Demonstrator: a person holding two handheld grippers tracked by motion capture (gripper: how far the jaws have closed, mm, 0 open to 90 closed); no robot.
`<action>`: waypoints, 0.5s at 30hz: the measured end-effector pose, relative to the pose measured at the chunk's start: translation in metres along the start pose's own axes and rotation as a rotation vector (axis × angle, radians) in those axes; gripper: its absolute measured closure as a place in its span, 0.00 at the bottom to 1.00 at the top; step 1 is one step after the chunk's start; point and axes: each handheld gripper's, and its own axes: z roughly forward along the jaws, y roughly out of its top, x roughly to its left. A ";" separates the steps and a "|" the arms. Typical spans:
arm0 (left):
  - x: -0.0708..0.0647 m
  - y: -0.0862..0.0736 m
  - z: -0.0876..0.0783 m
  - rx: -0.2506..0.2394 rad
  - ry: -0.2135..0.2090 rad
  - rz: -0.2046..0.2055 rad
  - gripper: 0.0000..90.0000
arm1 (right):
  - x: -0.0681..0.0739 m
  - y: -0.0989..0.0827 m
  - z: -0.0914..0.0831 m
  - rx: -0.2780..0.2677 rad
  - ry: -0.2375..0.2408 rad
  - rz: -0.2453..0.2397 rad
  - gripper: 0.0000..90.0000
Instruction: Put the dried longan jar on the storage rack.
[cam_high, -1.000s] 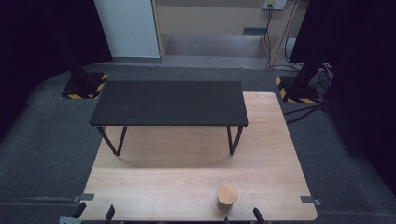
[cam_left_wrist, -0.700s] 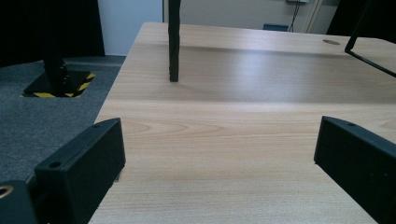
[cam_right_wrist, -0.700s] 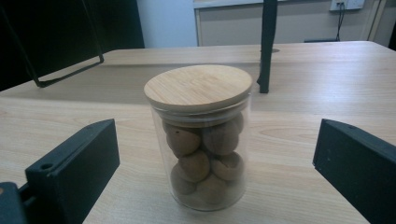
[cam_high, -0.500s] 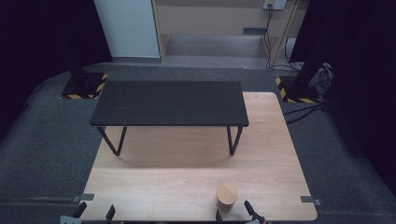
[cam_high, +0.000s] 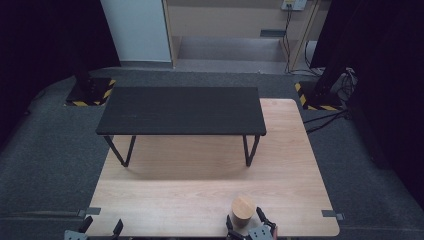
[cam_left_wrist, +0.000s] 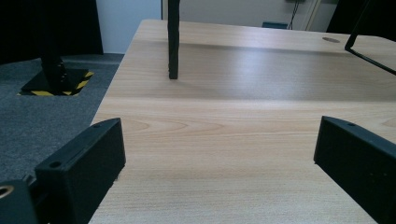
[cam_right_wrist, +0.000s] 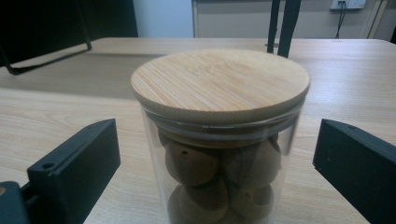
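Observation:
A glass jar (cam_high: 242, 211) with a round bamboo lid (cam_right_wrist: 219, 83) and several brown balls (cam_right_wrist: 191, 161) inside stands near the front edge of the wooden table (cam_high: 200, 195). My right gripper (cam_high: 245, 220) is open, one jaw on each side of the jar, neither touching the glass. In the right gripper view the jar (cam_right_wrist: 219, 154) stands close between the two black jaws. My left gripper (cam_high: 102, 226) is open at the table's front left corner, with bare wood between its jaws (cam_left_wrist: 219, 154).
A low black bench (cam_high: 180, 111) on thin metal legs (cam_left_wrist: 173, 39) stands across the far half of the table. Grey carpet (cam_high: 50, 160) surrounds the table. Black stands with yellow-striped bases (cam_high: 90, 90) sit at the back left and back right.
My right gripper has moved forward from the front edge until its jaws flank the jar. The left gripper has barely moved.

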 end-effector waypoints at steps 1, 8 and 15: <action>0.000 0.000 0.000 0.000 0.000 -0.001 0.01 | 0.001 0.000 0.001 0.001 -0.003 -0.003 0.01; 0.002 0.000 -0.001 -0.002 0.006 -0.003 0.01 | 0.003 0.000 0.005 0.000 -0.005 -0.022 0.10; 0.004 0.000 -0.002 -0.003 0.006 -0.005 0.01 | 0.004 0.002 0.007 0.011 -0.012 -0.034 0.22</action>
